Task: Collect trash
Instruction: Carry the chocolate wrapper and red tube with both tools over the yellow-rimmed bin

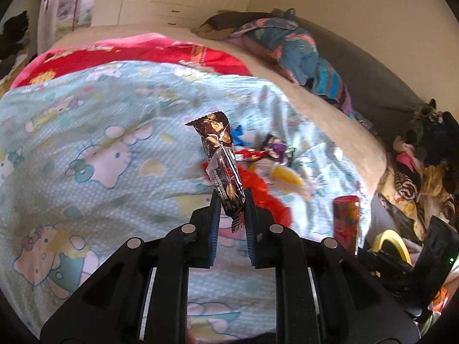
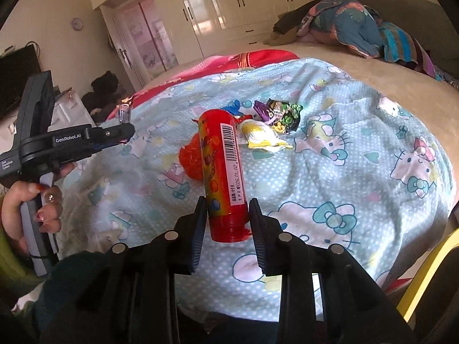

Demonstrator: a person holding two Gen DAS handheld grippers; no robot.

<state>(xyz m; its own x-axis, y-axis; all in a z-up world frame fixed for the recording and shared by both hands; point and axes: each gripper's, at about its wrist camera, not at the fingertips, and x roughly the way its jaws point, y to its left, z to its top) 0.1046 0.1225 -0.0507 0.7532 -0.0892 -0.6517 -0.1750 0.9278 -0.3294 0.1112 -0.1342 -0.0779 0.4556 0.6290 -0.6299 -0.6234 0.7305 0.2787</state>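
My left gripper (image 1: 231,200) is shut on a brown snack wrapper (image 1: 222,160) and holds it upright above the bed; it also shows in the right wrist view (image 2: 126,132) at the left with the wrapper (image 2: 124,111). My right gripper (image 2: 228,209) is shut on a red candy tube (image 2: 222,172) with a barcode label; the tube also shows in the left wrist view (image 1: 345,222). On the quilt lie a red crumpled wrapper (image 2: 190,159), a yellow packet (image 2: 262,136), a purple and green wrapper (image 2: 282,113) and a blue scrap (image 2: 233,106).
The bed is covered by a light blue cartoon quilt (image 2: 358,172) over a red blanket (image 2: 252,58). Piled clothes (image 2: 344,20) lie at the far right by the headboard. White wardrobes (image 2: 229,3) stand behind. A yellow rim (image 2: 424,272) sits at lower right.
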